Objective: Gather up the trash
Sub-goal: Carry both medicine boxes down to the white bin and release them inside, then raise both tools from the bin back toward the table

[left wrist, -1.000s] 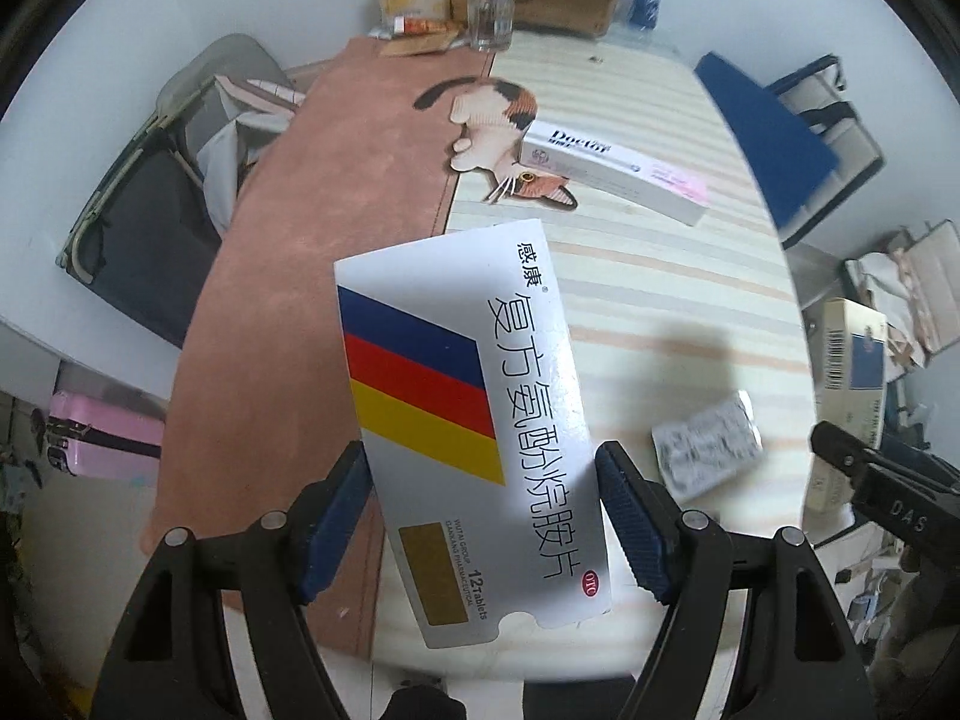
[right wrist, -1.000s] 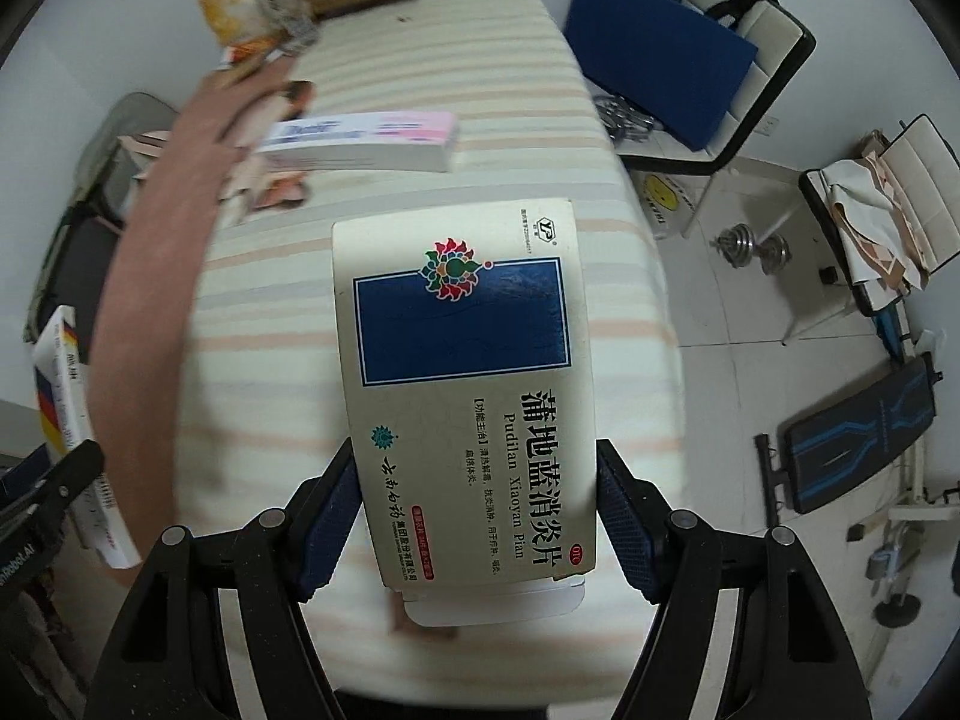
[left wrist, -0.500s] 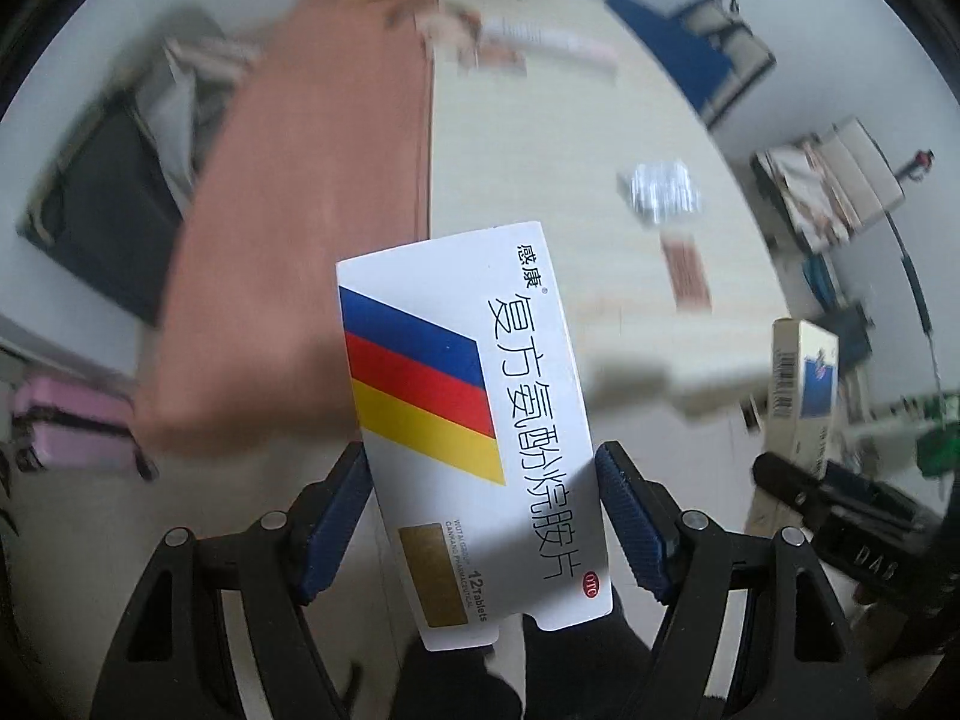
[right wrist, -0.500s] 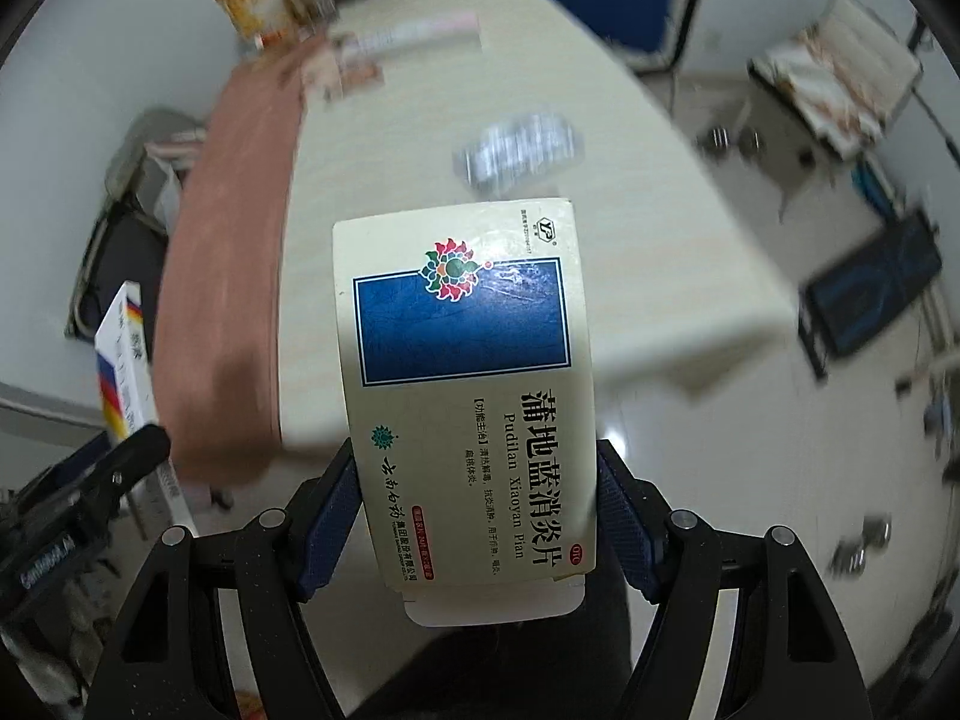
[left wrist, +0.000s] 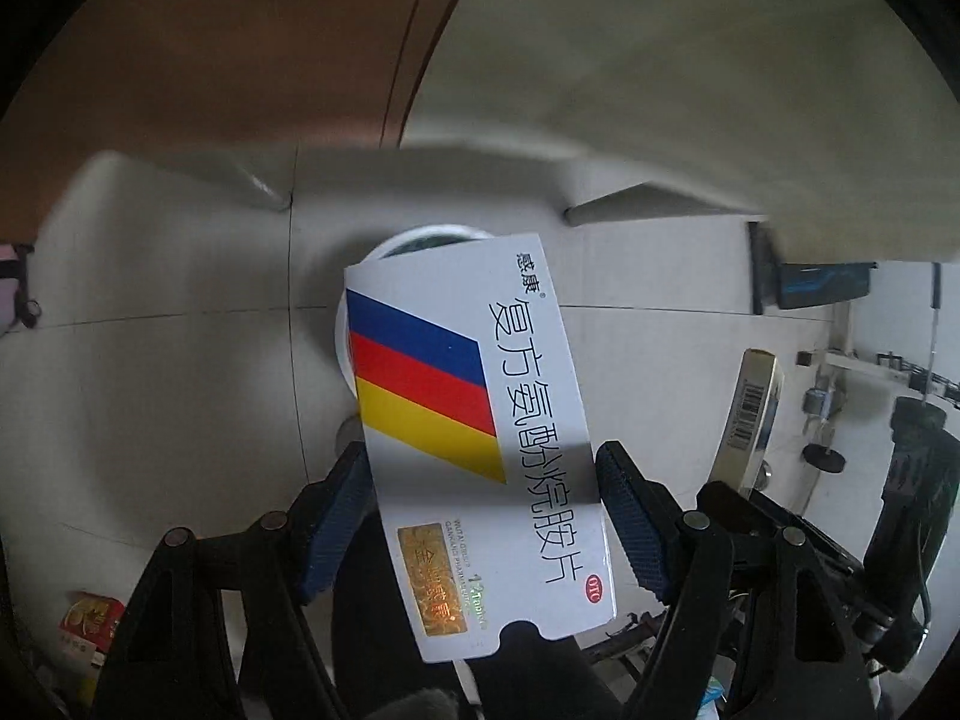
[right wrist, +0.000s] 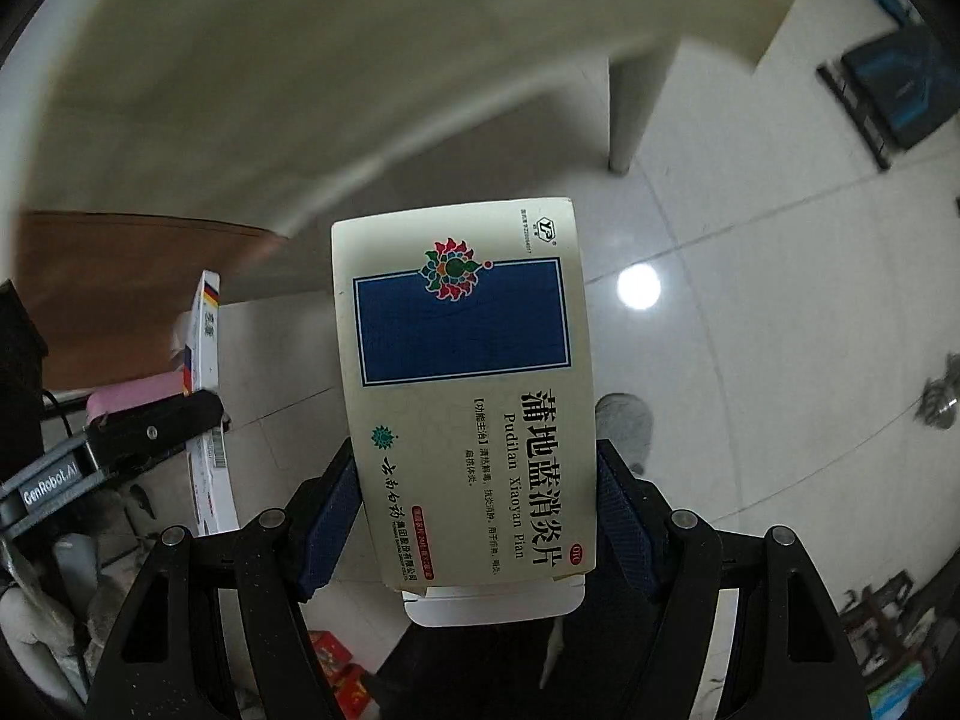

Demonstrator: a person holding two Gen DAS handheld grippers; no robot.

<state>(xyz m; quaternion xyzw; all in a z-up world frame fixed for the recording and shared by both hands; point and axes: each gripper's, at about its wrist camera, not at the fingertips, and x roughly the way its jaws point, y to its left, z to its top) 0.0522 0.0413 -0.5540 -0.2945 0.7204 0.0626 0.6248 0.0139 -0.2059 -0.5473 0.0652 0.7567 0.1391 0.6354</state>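
My left gripper (left wrist: 483,495) is shut on a white medicine box with blue, red and yellow stripes (left wrist: 474,432). It holds the box over the tiled floor, just above a white round bin (left wrist: 414,243) whose rim shows behind the box. My right gripper (right wrist: 477,501) is shut on a cream medicine box with a blue rectangle (right wrist: 468,396), also held above the floor. The cream box shows edge-on in the left wrist view (left wrist: 750,414). The striped box shows edge-on in the right wrist view (right wrist: 207,396).
The table's underside and edge (left wrist: 660,90) hang overhead, with a brown cloth (left wrist: 210,60) draped at the left. A table leg (right wrist: 636,108) stands to the right. Red packets (right wrist: 336,666) lie on the floor. Exercise gear (right wrist: 888,90) is at the far right.
Both grippers have dropped from above the tabletop to below its edge, still holding their boxes. The view now faces the floor and the white bin.
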